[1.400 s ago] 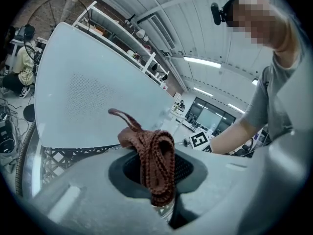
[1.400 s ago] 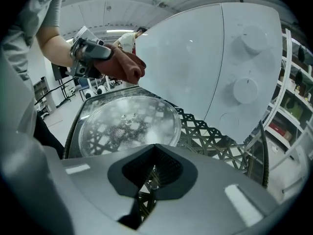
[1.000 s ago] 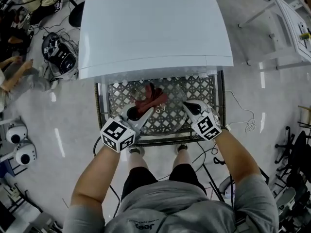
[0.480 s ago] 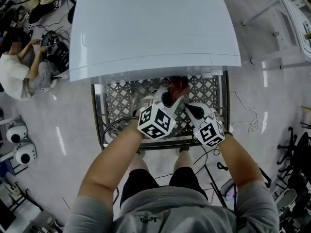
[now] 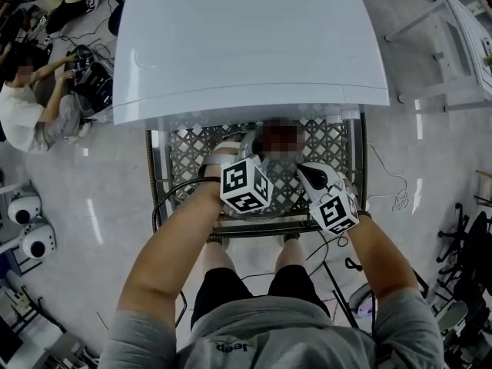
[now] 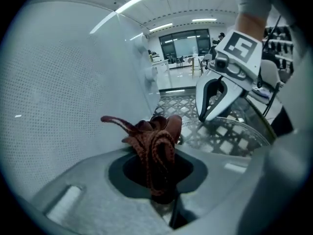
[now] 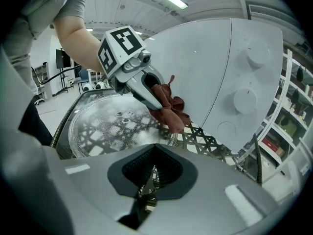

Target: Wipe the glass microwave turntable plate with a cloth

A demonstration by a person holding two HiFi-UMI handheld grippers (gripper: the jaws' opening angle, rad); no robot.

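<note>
Firmly clamped, the left tool (image 6: 161,182) grips a bunched reddish-brown cloth (image 6: 154,143) at the far rim of the glass turntable plate (image 7: 117,124). The right tool (image 7: 146,180) has its jaws closed together, empty, near the plate's front edge. The plate lies on a lattice table (image 7: 208,136), before a white microwave (image 7: 195,67).

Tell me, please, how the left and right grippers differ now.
The left gripper clamps the brown cloth; the right gripper carries none and seems to pinch the rim of the glass plate. The left gripper reaches across the plate; the right gripper sits at its edge. Both are shut.
</note>
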